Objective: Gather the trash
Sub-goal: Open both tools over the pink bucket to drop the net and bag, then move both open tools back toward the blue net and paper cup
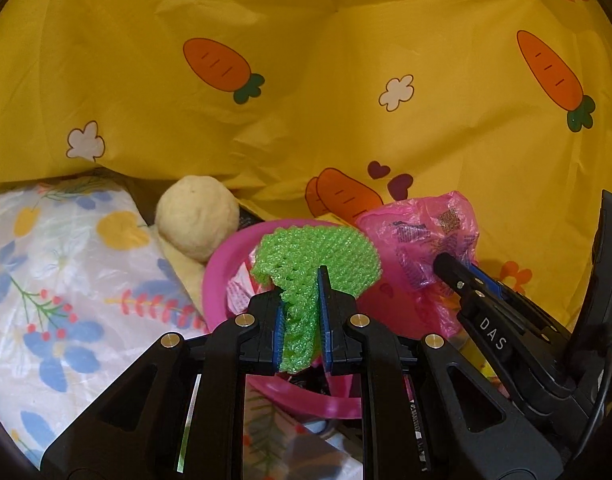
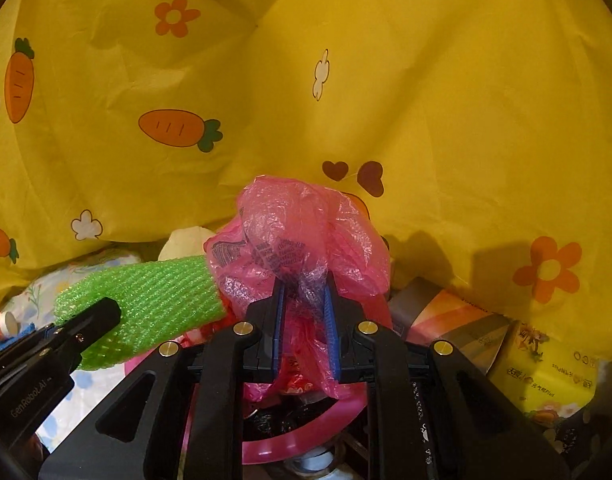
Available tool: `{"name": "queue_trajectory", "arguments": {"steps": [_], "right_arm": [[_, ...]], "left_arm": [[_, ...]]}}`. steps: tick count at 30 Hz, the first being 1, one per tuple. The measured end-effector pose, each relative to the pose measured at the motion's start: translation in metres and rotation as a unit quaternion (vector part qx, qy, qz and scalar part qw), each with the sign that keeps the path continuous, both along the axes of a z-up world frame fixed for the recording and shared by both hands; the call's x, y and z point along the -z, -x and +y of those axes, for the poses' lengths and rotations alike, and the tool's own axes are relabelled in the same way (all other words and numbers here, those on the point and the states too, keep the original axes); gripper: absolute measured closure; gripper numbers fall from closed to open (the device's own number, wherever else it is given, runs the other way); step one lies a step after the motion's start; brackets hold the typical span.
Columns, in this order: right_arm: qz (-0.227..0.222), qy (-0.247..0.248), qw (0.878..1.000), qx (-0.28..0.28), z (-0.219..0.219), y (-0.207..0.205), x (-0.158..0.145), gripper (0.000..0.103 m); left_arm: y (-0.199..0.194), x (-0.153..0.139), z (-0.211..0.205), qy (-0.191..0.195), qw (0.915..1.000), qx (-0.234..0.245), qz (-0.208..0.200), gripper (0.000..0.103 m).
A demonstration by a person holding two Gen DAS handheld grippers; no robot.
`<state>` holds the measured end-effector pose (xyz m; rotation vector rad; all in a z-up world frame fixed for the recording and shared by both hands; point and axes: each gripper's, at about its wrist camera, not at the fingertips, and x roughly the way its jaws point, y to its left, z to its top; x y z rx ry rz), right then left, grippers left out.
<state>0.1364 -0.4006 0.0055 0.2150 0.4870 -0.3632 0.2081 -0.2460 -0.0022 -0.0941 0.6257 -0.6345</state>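
Note:
My left gripper point(image 1: 302, 280) is shut on a green foam net sleeve point(image 1: 317, 256) and holds it over a pink plastic bin point(image 1: 218, 268). The sleeve point(image 2: 154, 300) and the left gripper point(image 2: 94, 316) also show at the left of the right wrist view. My right gripper point(image 2: 304, 280) is shut on a crumpled pink plastic bag point(image 2: 302, 232) above the same pink bin point(image 2: 302, 444). In the left wrist view the bag point(image 1: 421, 236) and the right gripper point(image 1: 449, 268) sit just right of the sleeve. Wrappers lie inside the bin.
A yellow carrot-print sheet point(image 1: 345, 100) fills the background. A floral white cloth point(image 1: 66, 264) and a cream plush ball point(image 1: 196, 216) lie left of the bin. Tissue packs and boxes point(image 2: 545, 372) lie at the right, a small paper cup point(image 2: 2, 324) at the far left.

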Motion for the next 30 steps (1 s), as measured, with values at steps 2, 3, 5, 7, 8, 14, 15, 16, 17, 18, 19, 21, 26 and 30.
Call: {"name": "queue_trajectory", "arguments": {"steps": [2, 3, 5, 7, 8, 14, 15, 16, 17, 18, 19, 21, 26, 30], "right_arm": [[0.005, 0.003, 1.000, 0.004, -0.004, -0.004, 0.003, 0.082], [0.006, 0.004, 1.000, 0.006, -0.004, -0.004, 0.004, 0.081], [0.009, -0.001, 1.000, 0.005, -0.007, -0.007, 0.006, 0.074], [0.011, 0.000, 1.000, 0.006, -0.009, -0.011, 0.008, 0.061], [0.010, 0.000, 1.000, 0.006, -0.010, -0.011, 0.009, 0.055], [-0.011, -0.011, 1.000, 0.011, -0.011, -0.004, 0.004, 0.037], [-0.016, -0.008, 1.000, 0.013, -0.011, -0.003, 0.002, 0.034], [-0.019, -0.006, 1.000, 0.014, -0.010, -0.002, 0.000, 0.029], [-0.024, -0.005, 1.000, 0.014, -0.009, -0.001, -0.002, 0.028], [-0.028, -0.006, 1.000, 0.012, -0.009, 0.001, -0.004, 0.028], [-0.032, -0.007, 0.999, 0.012, -0.008, 0.003, -0.006, 0.028], [-0.036, -0.011, 0.999, 0.010, -0.006, 0.005, -0.008, 0.028], [-0.047, 0.007, 0.999, -0.002, 0.016, 0.013, -0.019, 0.028], [-0.064, 0.011, 0.998, -0.006, 0.033, 0.024, -0.025, 0.021]], "left_arm": [[-0.004, 0.006, -0.004, -0.001, 0.9999, 0.009, 0.006, 0.089], [-0.006, 0.010, -0.005, -0.001, 0.9998, 0.016, 0.013, 0.087], [-0.011, 0.017, -0.006, -0.002, 0.9992, 0.030, 0.027, 0.076], [-0.015, 0.021, 0.000, 0.007, 0.9988, 0.030, 0.037, 0.045], [-0.016, 0.022, 0.007, 0.018, 0.9987, 0.027, 0.039, 0.042], [-0.025, 0.017, 0.049, 0.041, 0.9978, -0.031, 0.043, 0.022], [-0.025, 0.016, 0.057, 0.044, 0.9972, -0.043, 0.044, 0.019], [-0.025, 0.015, 0.064, 0.047, 0.9966, -0.051, 0.044, 0.017], [-0.023, 0.013, 0.070, 0.049, 0.9961, -0.060, 0.043, 0.016], [-0.021, 0.011, 0.077, 0.049, 0.9957, -0.069, 0.038, 0.015], [-0.019, 0.008, 0.083, 0.048, 0.9954, -0.077, 0.032, 0.015], [-0.014, 0.003, 0.094, 0.045, 0.9944, -0.093, 0.021, 0.014], [-0.001, -0.012, 0.117, 0.036, 0.9914, -0.126, -0.001, 0.012], [0.011, -0.017, 0.140, 0.016, 0.9879, -0.154, -0.010, 0.011]]}}
